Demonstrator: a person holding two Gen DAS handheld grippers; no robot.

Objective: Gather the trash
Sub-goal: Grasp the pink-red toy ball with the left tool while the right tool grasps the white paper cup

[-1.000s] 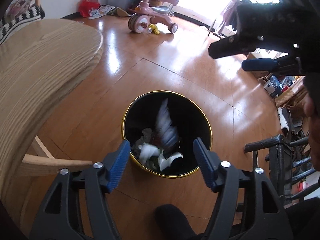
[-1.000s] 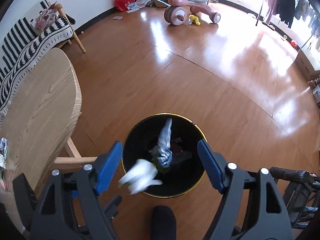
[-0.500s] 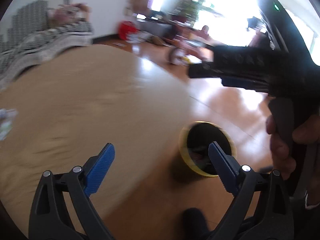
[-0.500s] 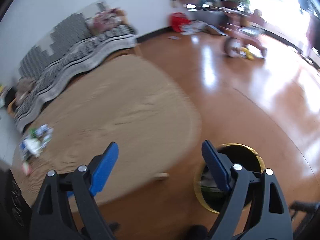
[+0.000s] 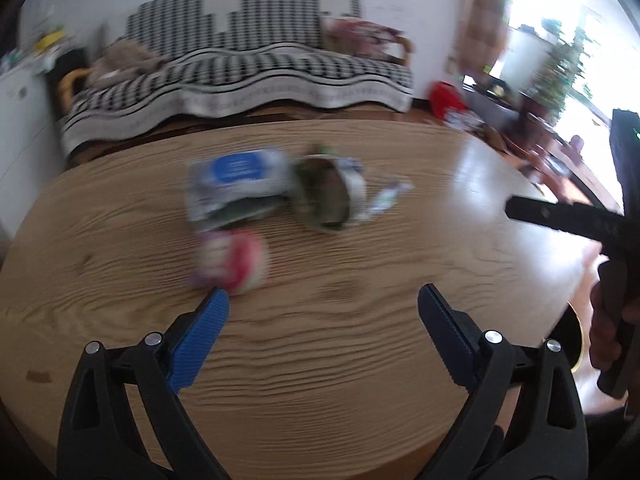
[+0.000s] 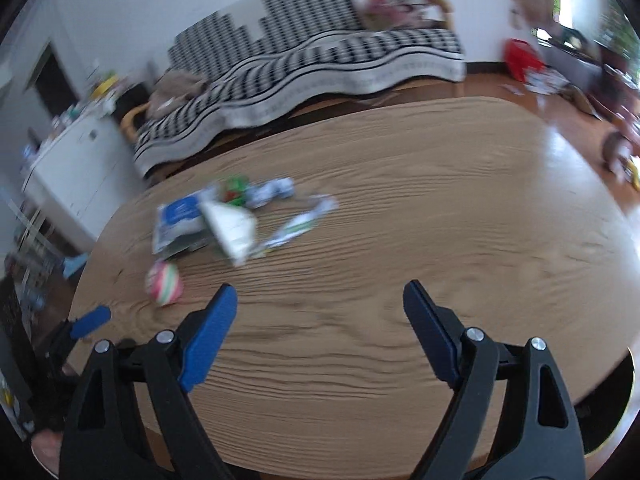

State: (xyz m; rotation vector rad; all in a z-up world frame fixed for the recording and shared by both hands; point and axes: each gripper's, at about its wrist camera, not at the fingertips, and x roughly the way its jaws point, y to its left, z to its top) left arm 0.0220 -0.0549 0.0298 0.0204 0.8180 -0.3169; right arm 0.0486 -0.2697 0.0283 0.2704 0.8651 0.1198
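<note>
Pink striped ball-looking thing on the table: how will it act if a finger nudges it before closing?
The pink striped ball looks round, so it will probably roll on the smooth wooden table. It seems small and likely light. Blur hides whether it's soft or crumpled.

An oval light-wood bench (image 5: 320,360) stands before a black-and-white checked sofa (image 5: 248,60), white wall (image 6: 160,0) behind, glossy wooden floor (image 6: 568,152).

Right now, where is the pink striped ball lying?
The pink striped ball lies on the wooden table, left of centre in both views, just ahead of the left gripper, nearer than the blue-labelled packet.
</note>
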